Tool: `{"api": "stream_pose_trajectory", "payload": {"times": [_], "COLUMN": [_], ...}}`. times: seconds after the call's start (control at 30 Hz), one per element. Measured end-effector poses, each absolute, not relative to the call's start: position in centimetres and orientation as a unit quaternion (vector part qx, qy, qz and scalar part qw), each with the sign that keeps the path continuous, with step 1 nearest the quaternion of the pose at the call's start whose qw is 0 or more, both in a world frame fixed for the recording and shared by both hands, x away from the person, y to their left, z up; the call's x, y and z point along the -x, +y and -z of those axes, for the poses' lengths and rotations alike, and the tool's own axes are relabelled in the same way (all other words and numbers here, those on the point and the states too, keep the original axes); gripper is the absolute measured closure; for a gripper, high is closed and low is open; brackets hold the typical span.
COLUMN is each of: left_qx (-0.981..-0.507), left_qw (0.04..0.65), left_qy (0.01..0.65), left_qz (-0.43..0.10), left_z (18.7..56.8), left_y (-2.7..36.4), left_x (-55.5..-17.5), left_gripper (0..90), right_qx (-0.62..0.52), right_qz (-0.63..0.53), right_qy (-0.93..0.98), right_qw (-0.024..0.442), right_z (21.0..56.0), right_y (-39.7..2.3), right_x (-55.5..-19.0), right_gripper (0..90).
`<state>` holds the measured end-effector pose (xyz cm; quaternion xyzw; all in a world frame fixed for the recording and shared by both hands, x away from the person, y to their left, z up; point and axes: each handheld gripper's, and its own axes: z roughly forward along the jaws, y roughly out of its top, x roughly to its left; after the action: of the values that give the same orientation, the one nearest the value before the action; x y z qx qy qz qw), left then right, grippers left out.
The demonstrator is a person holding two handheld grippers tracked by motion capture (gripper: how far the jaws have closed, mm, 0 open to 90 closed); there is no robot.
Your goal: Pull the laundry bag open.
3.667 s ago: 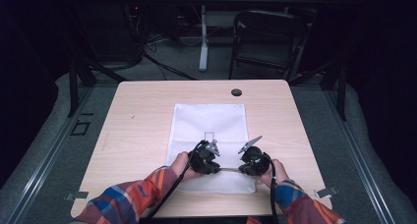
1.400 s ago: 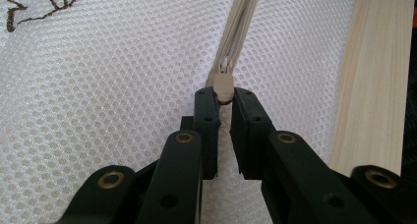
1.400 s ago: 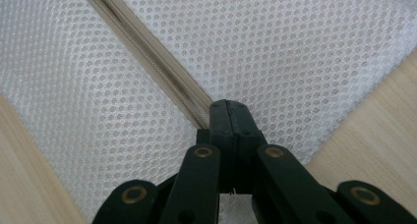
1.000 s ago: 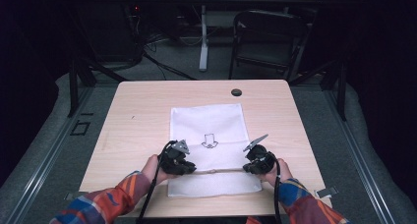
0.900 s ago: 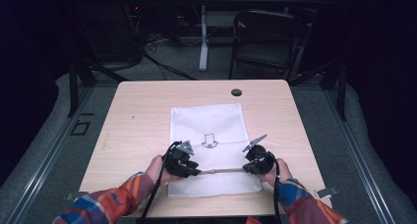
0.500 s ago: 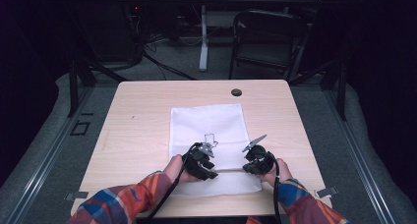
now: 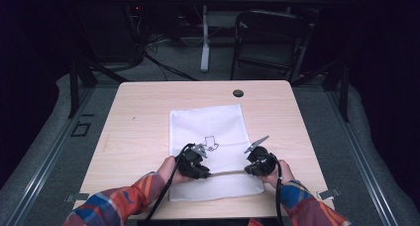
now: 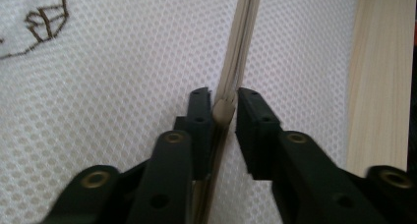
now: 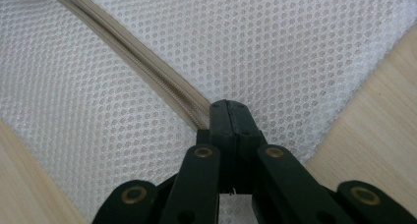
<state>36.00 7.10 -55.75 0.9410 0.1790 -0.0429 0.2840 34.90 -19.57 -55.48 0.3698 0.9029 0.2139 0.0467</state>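
A white mesh bag with a small line drawing lies flat on the wooden table. A beige zipper runs across its near part. My left gripper sits on that zipper near the bag's left half. In the left gripper view its jaws have just been closing and hold the beige zipper pull between them, with the zipper running on ahead. My right gripper is shut on the zipper's right end, its jaws pressed together over the mesh.
A black round grommet sits in the table's far edge. Beyond the table stand a dark chair and a white post with cables on the floor. Bare wood lies on both sides of the bag. Plaid sleeves come in from the bottom.
Since a second ago my left gripper has slid right along the zipper, from the bag's left edge toward the right gripper. The right gripper has stayed put.
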Motion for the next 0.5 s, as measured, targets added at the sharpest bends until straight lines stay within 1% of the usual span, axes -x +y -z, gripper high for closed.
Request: {"api": "stream_pose_trajectory", "payload": {"times": [0.07, 0.17, 0.2, 0.23, 0.33, 0.4, 0.5], "left_qx": [-0.942, -0.948, -0.952, -0.953, -0.957, -0.958, -0.953], "left_qw": [0.282, 0.274, 0.268, 0.267, 0.26, 0.258, 0.268], "left_qy": [0.175, 0.157, 0.148, 0.145, 0.127, 0.124, 0.138], "left_qz": [0.045, 0.027, 0.015, 0.014, 0.0, -0.005, 0.012], "left_z": [55.8, 55.8, 55.8, 55.8, 55.8, 55.8, 55.9], "left_y": [6.9, 6.4, 6.3, 6.2, 6.0, 5.9, 6.2], "left_x": [-35.9, -35.6, -35.4, -35.4, -34.8, -34.6, -35.0], "left_gripper": [67.3, 67.2, 68.8, 73.2, 79.7, 81.5, 81.9], "right_qx": [-0.369, -0.371, -0.372, -0.372, -0.372, -0.371, -0.371], "right_qz": [-0.213, -0.217, -0.217, -0.217, -0.217, -0.215, -0.214], "right_qy": [0.903, 0.902, 0.901, 0.901, 0.901, 0.902, 0.902], "right_qw": [0.047, 0.046, 0.046, 0.046, 0.047, 0.047, 0.048], "right_z": [55.5, 55.5, 55.5, 55.5, 55.5, 55.5, 55.5], "right_y": [-19.6, -19.5, -19.5, -19.5, -19.5, -19.5, -19.5], "right_x": [-34.9, -34.9, -34.9, -34.9, -34.8, -34.9, -34.8], "right_gripper": [90.0, 90.0, 90.0, 90.0, 90.0, 90.0, 90.0]}}
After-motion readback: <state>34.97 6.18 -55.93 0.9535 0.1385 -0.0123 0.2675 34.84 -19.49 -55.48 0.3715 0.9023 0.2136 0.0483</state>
